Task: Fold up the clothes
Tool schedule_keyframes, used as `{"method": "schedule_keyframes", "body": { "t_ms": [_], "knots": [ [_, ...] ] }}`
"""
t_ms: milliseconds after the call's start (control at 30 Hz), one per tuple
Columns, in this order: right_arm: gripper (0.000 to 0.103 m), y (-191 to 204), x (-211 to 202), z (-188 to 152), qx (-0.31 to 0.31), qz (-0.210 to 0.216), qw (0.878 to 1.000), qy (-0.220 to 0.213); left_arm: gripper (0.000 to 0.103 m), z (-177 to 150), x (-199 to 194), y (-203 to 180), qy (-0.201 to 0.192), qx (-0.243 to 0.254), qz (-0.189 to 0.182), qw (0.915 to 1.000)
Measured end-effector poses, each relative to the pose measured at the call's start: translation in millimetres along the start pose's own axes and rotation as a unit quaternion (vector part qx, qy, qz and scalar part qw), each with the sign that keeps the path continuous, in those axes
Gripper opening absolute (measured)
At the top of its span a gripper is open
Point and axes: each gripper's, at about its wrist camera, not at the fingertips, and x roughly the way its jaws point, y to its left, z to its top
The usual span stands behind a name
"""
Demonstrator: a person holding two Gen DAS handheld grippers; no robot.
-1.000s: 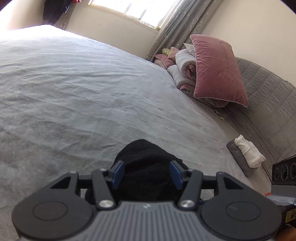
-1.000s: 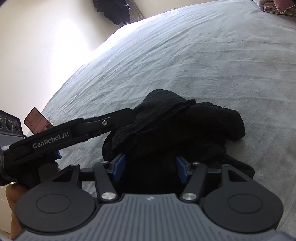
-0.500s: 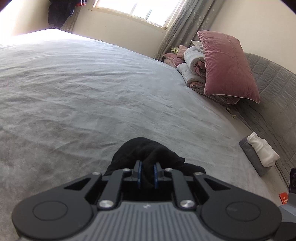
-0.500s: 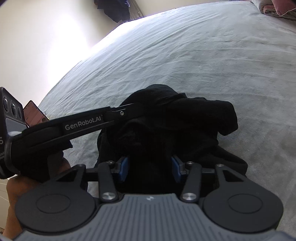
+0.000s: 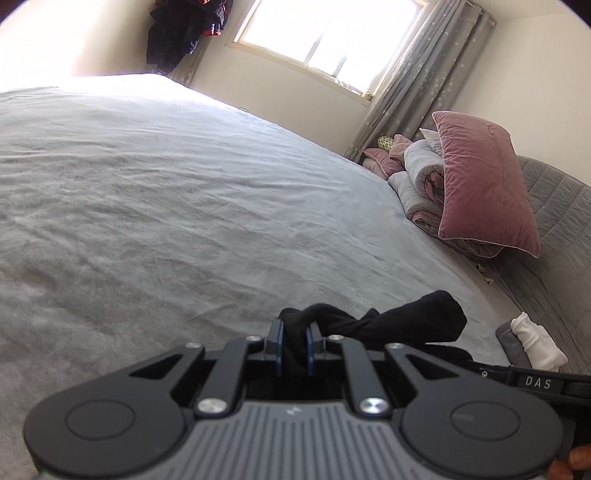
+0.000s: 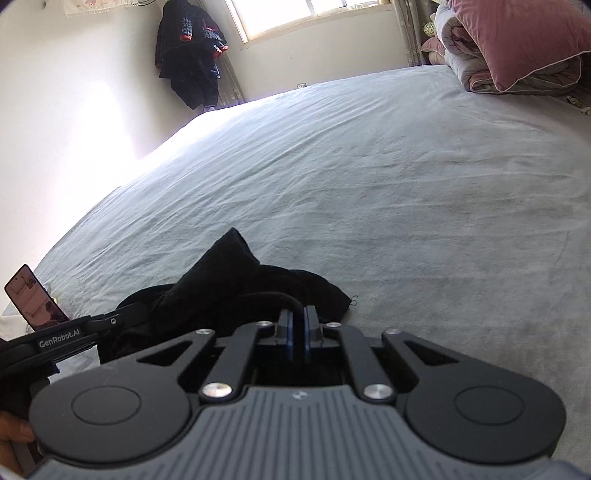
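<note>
Black soft crumpled garment (image 6: 236, 291) is pinched by left gripper (image 5: 294, 341) and right gripper (image 6: 298, 332) on thin bunched folds, so lifting could slip it free.

A wide bed (image 5: 184, 206) under a wrinkled grey cover fills the room. Sunlight pours through the window (image 5: 332, 33) beside grey curtains (image 5: 413, 81); pink pillows (image 5: 484, 188) lean against the quilted headboard (image 5: 554, 221).

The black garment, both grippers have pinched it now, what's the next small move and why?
Probably lift and draw the two grippers apart. The left gripper and right gripper each clamp a bunch of the black garment, which is crumpled on the bed and needs spreading before any fold.
</note>
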Motion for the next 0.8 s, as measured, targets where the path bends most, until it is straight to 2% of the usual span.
{"method": "schedule_keyframes", "body": {
  "t_ms": [233, 267, 367, 467, 533, 600, 667, 800],
  "knots": [
    [0.006, -13.9, -1.5, 10.7, 0.012, -0.027, 0.999, -0.024, 0.011, 1.6, -10.2, 12.8, 0.002, -0.011, 0.017, 0.9998],
    [0.006, -15.2, 0.1, 10.9, 0.013, -0.031, 0.999, -0.023, 0.006, 1.6, -11.0, 14.0, 0.004, -0.011, 0.021, 0.9997],
    [0.006, -18.2, 3.1, 9.5, 0.009, -0.048, 0.999, -0.020, 0.006, 1.7, -7.7, 21.2, 0.022, -0.009, 0.047, 0.9986],
    [0.006, -21.6, 6.9, 7.4, 0.017, -0.041, 0.999, -0.005, 0.007, 1.9, -1.7, 32.2, 0.048, -0.038, 0.033, 0.9976],
    [0.006, -21.5, 8.1, 6.8, 0.019, -0.037, 0.999, -0.001, 0.008, 1.7, -0.5, 32.9, 0.050, -0.042, 0.028, 0.9975],
    [0.007, -20.6, 7.8, 6.9, 0.018, -0.036, 0.999, -0.002, 0.015, 0.8, 0.7, 28.3, 0.050, -0.030, 0.022, 0.9981],
    [0.007, -19.8, 7.5, 7.0, 0.016, -0.036, 0.999, -0.002, 0.033, 0.0, 3.5, 24.2, 0.054, -0.022, 0.021, 0.9981],
    [0.007, -18.6, 7.1, 6.6, 0.015, -0.035, 0.999, -0.002, 0.041, -4.0, 16.8, 17.9, 0.082, -0.007, 0.037, 0.9959]
  ]
}}
